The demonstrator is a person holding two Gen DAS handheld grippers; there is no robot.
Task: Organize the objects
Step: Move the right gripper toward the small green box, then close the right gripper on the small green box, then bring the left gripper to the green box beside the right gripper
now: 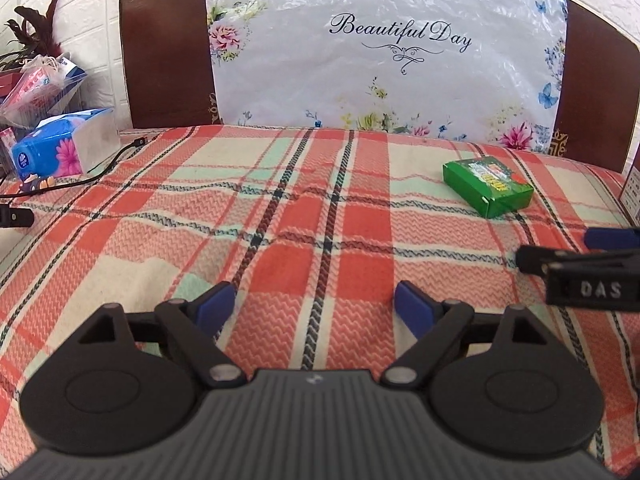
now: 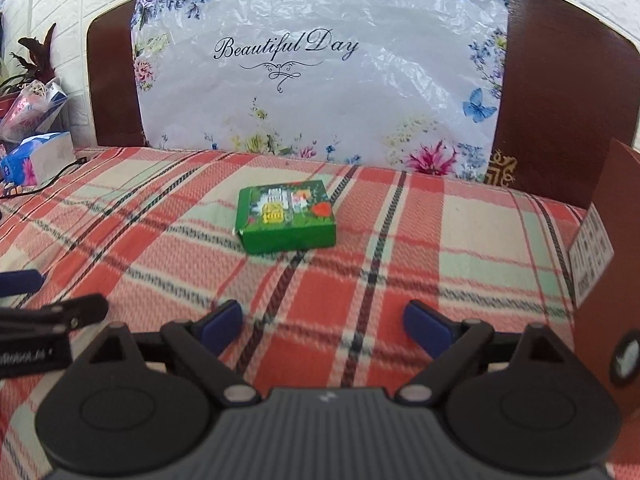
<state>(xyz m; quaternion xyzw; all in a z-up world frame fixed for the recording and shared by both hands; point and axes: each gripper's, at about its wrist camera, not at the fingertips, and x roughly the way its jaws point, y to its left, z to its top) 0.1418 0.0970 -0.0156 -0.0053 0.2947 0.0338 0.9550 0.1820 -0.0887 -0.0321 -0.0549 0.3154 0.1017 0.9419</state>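
Observation:
A small green box (image 1: 489, 185) with a printed picture on top lies flat on the plaid blanket (image 1: 280, 220), far right in the left wrist view. In the right wrist view the green box (image 2: 286, 217) sits ahead of my right gripper (image 2: 324, 322), a little left of centre and well beyond the blue pads. My left gripper (image 1: 314, 306) is open over bare blanket with nothing between its fingers. The right gripper is open too and holds nothing. Each gripper's fingers poke into the other's view at the edge.
A brown cardboard box (image 2: 608, 264) with a white label stands at the right edge. A blue tissue pack (image 1: 60, 146), plastic bags and a black cable (image 1: 104, 170) lie at the left. A wooden headboard with a floral plastic sheet (image 1: 384, 48) closes the far side.

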